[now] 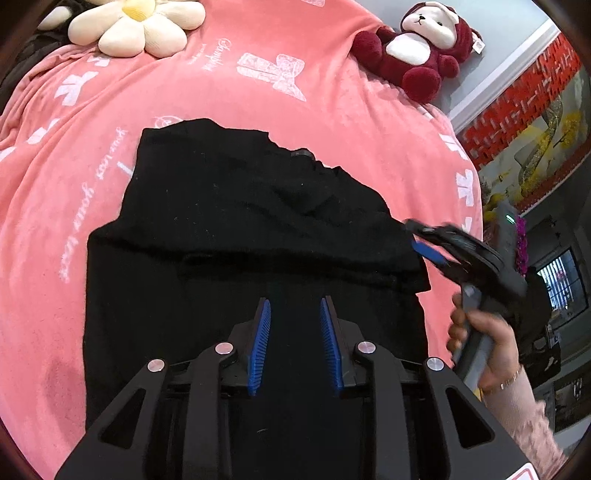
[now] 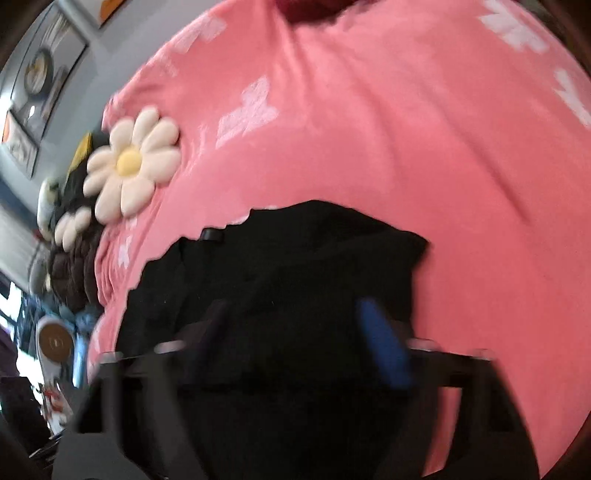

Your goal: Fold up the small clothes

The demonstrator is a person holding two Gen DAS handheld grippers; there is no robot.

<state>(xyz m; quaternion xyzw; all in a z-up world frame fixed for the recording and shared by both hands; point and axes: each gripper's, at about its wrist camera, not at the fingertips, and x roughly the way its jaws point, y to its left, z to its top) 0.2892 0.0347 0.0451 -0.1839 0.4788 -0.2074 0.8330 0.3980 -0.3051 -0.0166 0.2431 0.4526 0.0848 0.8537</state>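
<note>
Left wrist view: nearest is the left gripper (image 1: pixel 295 306), its two blue ribbed pads standing a little apart with a clear gap between them. Nothing is caught in the gap; only the black garment (image 1: pixel 236 236) lies below and the pads do not press on it. The garment is spread flat on the pink blanket (image 1: pixel 332 110). Its long side runs from the camera toward the far end of the bed, and a wavy hem sits at that far end. A fold ridge crosses it left to right just beyond the fingertips. At the garment's right edge the right gripper (image 1: pixel 415 236) comes in from the side, held by a person's hand (image 1: pixel 480 339) in a pink sleeve with a thin bracelet. Its blue pad touches the garment's edge, but the tips blur against the dark cloth, so I cannot tell if it grips. A flower cushion (image 1: pixel 136 26) and a red plush toy (image 1: pixel 417 48) sit at the far end of the blanket.

Right wrist view: heavily blurred. Nearest is the right gripper (image 2: pixel 295 325) over the black garment (image 2: pixel 295 258); one blue pad shows on the right, the other finger is a dark smear. Jaw gap and hold unclear. The garment's wavy edge faces upper left, toward the flower cushion (image 2: pixel 129 162) on the pink blanket (image 2: pixel 406 129).
</note>
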